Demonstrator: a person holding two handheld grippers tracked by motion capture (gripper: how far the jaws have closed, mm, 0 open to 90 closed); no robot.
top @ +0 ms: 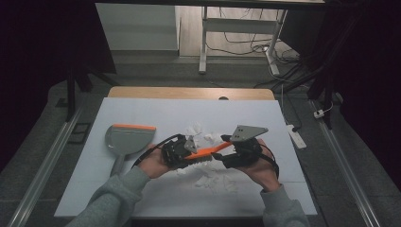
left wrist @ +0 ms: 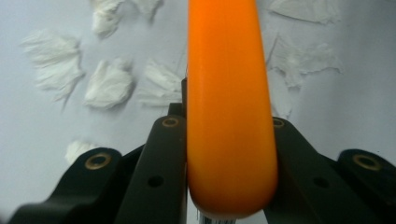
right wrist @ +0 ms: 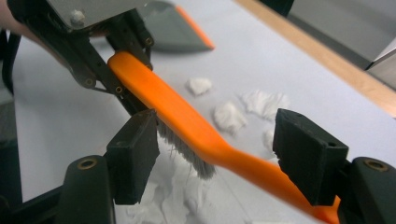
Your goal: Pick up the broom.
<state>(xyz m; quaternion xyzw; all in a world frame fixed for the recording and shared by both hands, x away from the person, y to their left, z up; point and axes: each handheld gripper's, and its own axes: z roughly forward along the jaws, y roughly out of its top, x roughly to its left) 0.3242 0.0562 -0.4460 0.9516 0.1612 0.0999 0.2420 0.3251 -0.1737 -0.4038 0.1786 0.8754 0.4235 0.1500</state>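
Observation:
An orange brush (top: 210, 151) with grey bristles (right wrist: 187, 151) hangs level above the white tabletop (top: 142, 109), between my two grippers. My left gripper (top: 182, 151) is shut on the brush's head end; in the left gripper view both black jaws of the left gripper (left wrist: 224, 122) press on the orange back (left wrist: 229, 93). My right gripper (top: 226, 152) stands open around the handle (right wrist: 261, 170), its pads apart from it on both sides in the right gripper view (right wrist: 217, 135). Torn white paper scraps (top: 201, 132) (left wrist: 109, 84) (right wrist: 229, 116) lie under and around the brush.
A grey dustpan (top: 128, 139) with an orange lip lies on the table's left side, handle towards the person. More scraps (top: 213, 182) lie near the front. A wooden strip (top: 189, 92) borders the table's far edge. A white power strip (top: 297, 136) lies on the floor right.

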